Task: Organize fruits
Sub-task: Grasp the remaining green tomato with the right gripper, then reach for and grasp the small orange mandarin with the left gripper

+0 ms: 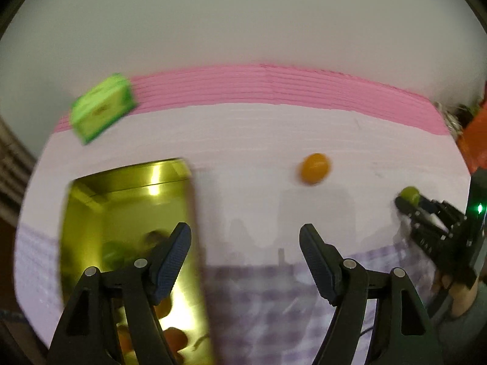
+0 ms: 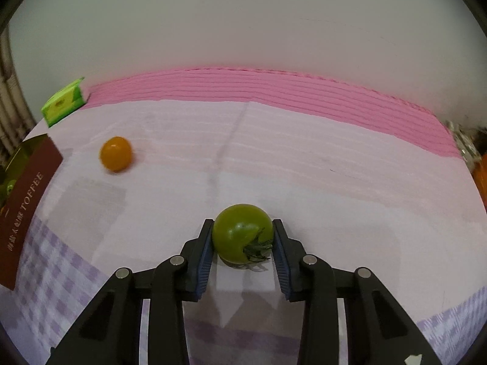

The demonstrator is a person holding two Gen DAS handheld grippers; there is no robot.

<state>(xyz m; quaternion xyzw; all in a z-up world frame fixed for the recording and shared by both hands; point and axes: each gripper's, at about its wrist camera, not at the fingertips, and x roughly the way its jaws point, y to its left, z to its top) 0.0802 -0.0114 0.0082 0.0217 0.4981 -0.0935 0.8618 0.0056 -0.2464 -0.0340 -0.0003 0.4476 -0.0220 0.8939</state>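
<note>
My right gripper (image 2: 243, 234) is shut on a green tomato (image 2: 242, 232) with a dark stem, held just above the pale cloth. It also shows in the left wrist view (image 1: 404, 200), with the green tomato (image 1: 409, 195) at its tip. An orange tomato (image 2: 116, 153) lies loose on the cloth to the left, also seen in the left wrist view (image 1: 315, 168). My left gripper (image 1: 245, 243) is open and empty, beside a gold tin (image 1: 127, 213) that holds several orange and green fruits. The tin's brown "TOFFEE" side (image 2: 24, 210) shows at the far left.
A green carton (image 1: 102, 108) lies at the back left, also in the right wrist view (image 2: 62, 102). A pink cloth band (image 2: 274, 91) runs along the back by the white wall. An orange object (image 1: 474, 140) stands at the far right.
</note>
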